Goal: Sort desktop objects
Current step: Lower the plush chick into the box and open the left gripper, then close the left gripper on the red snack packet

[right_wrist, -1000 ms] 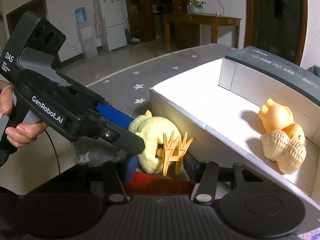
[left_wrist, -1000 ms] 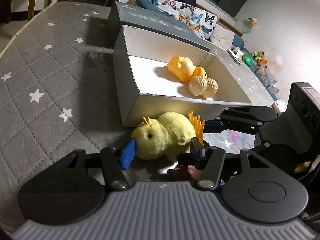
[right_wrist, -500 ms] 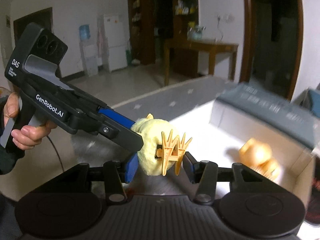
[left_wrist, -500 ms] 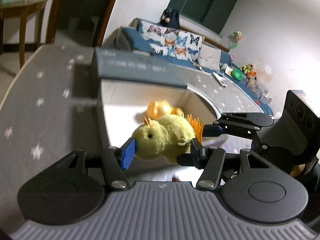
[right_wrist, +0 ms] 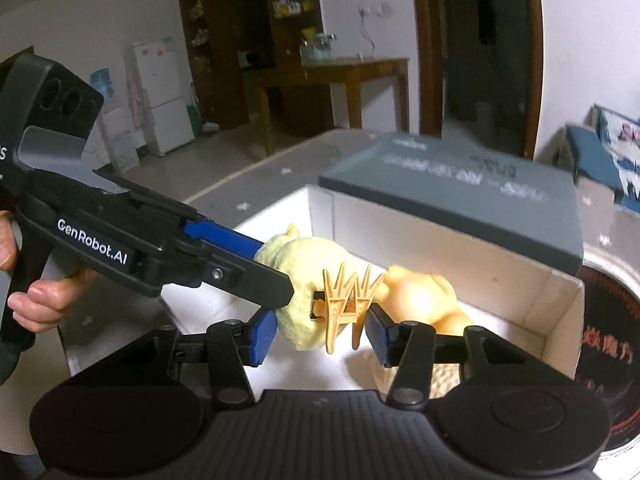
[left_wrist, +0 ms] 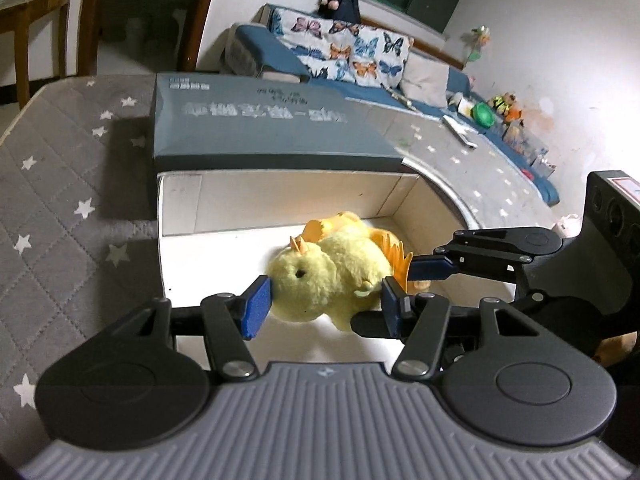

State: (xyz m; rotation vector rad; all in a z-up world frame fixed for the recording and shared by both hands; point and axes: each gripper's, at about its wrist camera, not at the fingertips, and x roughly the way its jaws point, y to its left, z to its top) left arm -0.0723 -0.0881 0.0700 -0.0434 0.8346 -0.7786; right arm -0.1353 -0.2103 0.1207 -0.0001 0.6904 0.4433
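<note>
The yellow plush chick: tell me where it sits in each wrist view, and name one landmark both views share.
Left wrist view: the yellow plush chick is at centre, clamped in the left gripper, above the white box.
Right wrist view: the chick is just left of centre, its orange feet in the right gripper.
Shared landmark: the grey box lid behind the box.

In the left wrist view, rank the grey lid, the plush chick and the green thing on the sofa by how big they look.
1. grey lid
2. plush chick, though it sits closest to the camera
3. green thing, far off, so its real size is unsure
</note>
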